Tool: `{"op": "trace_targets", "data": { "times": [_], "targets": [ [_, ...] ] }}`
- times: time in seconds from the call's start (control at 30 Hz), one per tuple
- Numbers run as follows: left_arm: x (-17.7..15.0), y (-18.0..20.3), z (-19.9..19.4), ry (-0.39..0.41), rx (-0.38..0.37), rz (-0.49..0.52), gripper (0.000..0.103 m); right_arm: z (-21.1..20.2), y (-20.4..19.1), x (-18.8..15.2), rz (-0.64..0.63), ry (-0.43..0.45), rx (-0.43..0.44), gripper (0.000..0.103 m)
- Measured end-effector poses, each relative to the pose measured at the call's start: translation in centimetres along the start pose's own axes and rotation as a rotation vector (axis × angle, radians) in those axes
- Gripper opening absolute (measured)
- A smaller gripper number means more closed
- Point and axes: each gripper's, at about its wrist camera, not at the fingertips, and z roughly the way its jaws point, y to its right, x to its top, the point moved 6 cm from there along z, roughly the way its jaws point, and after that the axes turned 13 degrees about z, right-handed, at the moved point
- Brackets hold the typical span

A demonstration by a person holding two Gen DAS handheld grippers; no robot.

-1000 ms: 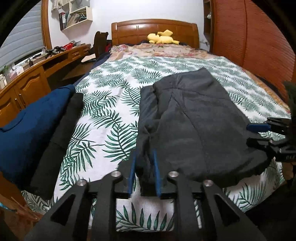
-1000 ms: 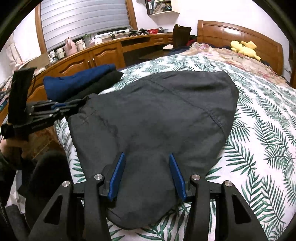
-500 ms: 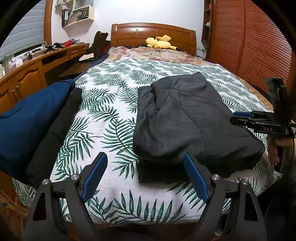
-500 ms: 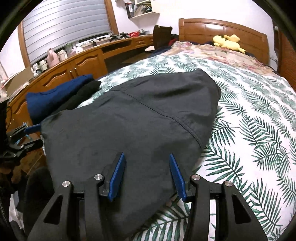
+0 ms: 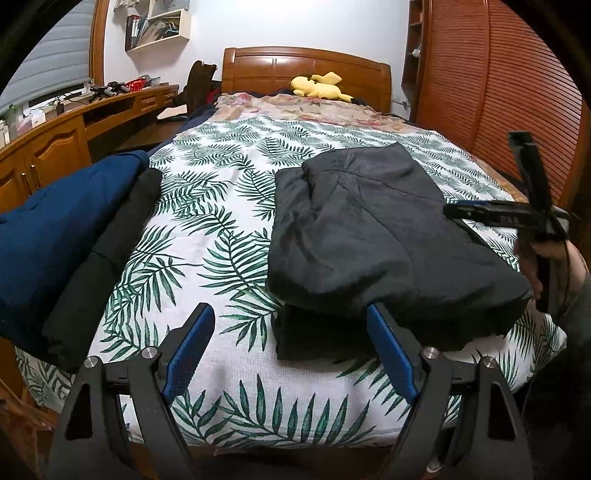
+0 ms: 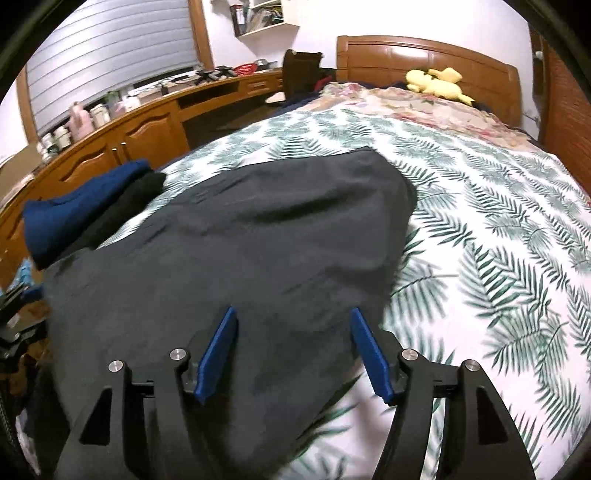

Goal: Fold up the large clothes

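A: What does each view give that the other lacks?

B: The left wrist view shows the louvred wooden wardrobe doors [image 5: 517, 92] along the right side of the bed [image 5: 229, 236] and the person's hand [image 5: 543, 262] gripping the right gripper [image 5: 465, 211] side-on beside the folded garment [image 5: 369, 240]. The right wrist view shows the window blind [image 6: 110, 55] and the jars and bottles [image 6: 81, 122] on the curved wooden desk [image 6: 155, 122].

A: And the room?

B: A bed with a palm-leaf cover, a wooden headboard [image 5: 306, 70], and a yellow plush toy [image 5: 317, 86] at its foot. A wall shelf [image 5: 155, 26] holds books. Folded navy clothing [image 5: 59, 229] lies on a black piece [image 5: 110, 251] at the bed's left edge.

A: Where is the task's garment?

B: The dark grey garment lies folded in layers on the near right part of the bed, well apart from the navy pile.

A: The grippers?

B: The left gripper [image 5: 291, 345] has its blue pads spread wide, nothing pinched; the garment's near corner sits just beyond. The right gripper's jaws are opening above the cloth, with fabric below them but not clamped.

A: What has changed?

B: A second ago the left pads were nipped on the garment's edge; they have since let go and drawn back. The right gripper has widened too.
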Motion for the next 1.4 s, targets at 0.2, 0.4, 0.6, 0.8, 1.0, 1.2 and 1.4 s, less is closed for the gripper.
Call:
{"op": "trace_targets", "data": {
  "times": [0.2, 0.4, 0.6, 0.8, 1.0, 1.2, 1.4],
  "targets": [
    [0.1, -0.3, 0.4, 0.005, -0.006, 0.0, 0.085, 3.3, 2.2, 2.5, 0.056, -0.036, -0.019, 0.069],
    [0.0, -0.7, 1.1, -0.014, 0.001, 0.008, 0.085, 6.2, 3.0, 4.8, 0.059, -0.046, -0.049, 0.074],
    [0.4, -0.6, 1.3, -0.027, 0.017, 0.016, 0.085, 8.9, 4.1, 5.6, 0.131, -0.102, 0.021, 0.085],
    [0.6, -0.3, 1.1, -0.033, 0.03, 0.031, 0.085, 10.9, 3.6, 4.5, 0.164, -0.191, 0.152, 0.073],
    [0.5, -0.2, 1.1, -0.044, 0.039, 0.034, 0.085, 9.9, 4.2, 4.5, 0.165, -0.176, 0.191, 0.051],
    [0.0, -0.6, 1.3, -0.054, 0.041, 0.022, 0.085, 7.1, 5.2, 4.0, 0.176, -0.14, 0.189, 0.046],
    [-0.2, -0.4, 1.3, -0.041, 0.022, 0.005, 0.084, 5.0, 6.8, 2.4, 0.181, -0.144, 0.148, 0.043]
  ]
}}
